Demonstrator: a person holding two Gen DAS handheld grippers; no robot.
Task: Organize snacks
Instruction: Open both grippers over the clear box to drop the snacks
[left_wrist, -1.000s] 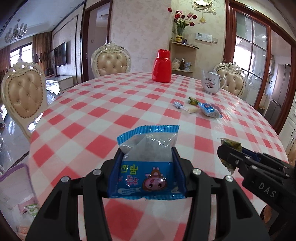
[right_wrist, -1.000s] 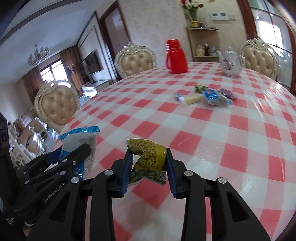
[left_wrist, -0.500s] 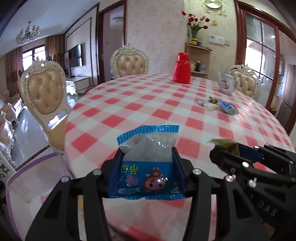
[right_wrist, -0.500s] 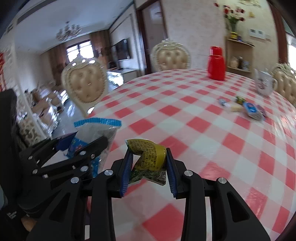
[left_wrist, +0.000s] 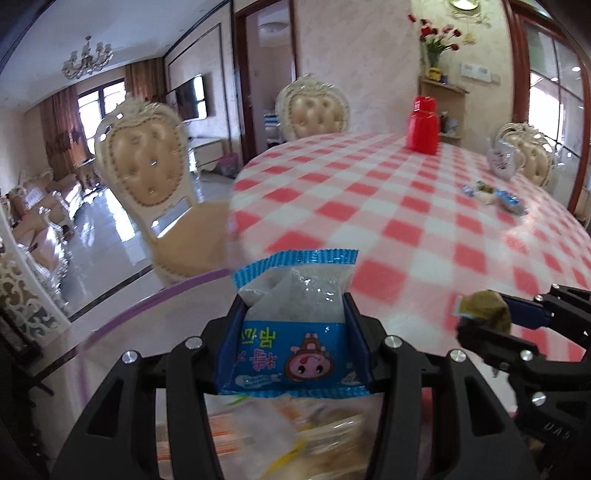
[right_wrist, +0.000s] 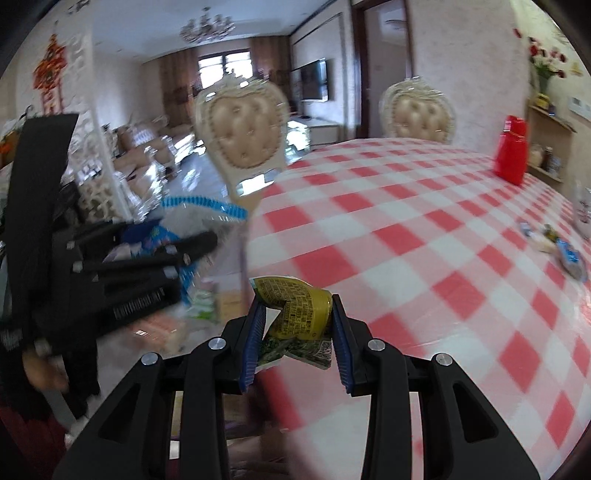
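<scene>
I hold 2 snacks. My left tool (left_wrist: 295, 332) is clamped on 1 blue snack packet (left_wrist: 293, 332) with a cartoon face, its crimped top sticking forward past the fingertips. My right tool (right_wrist: 297, 325) is clamped on 1 crumpled yellow-green snack packet (right_wrist: 295, 314). Both packets hang off the near edge of the bench (left_wrist: 406, 206), not resting on it.

On the far right of the checked cloth lies a small cluster of loose snacks (left_wrist: 495, 194); I count about 4, though blur keeps me from being sure. Beyond them stand 1 red flask (left_wrist: 424, 125) and 1 white teapot (left_wrist: 504, 162). 3 padded chairs show around the bench.

Compared with a second ago, both tools have swung left: the bench then filled the view beneath the packets, now its edge sits to the right and floor shows past the blue packet. The grips look unchanged.

Below the tools is a clear bin with a purple rim (left_wrist: 155, 295). It holds blurred wrapped snacks in orange, white and green; I cannot count them.
</scene>
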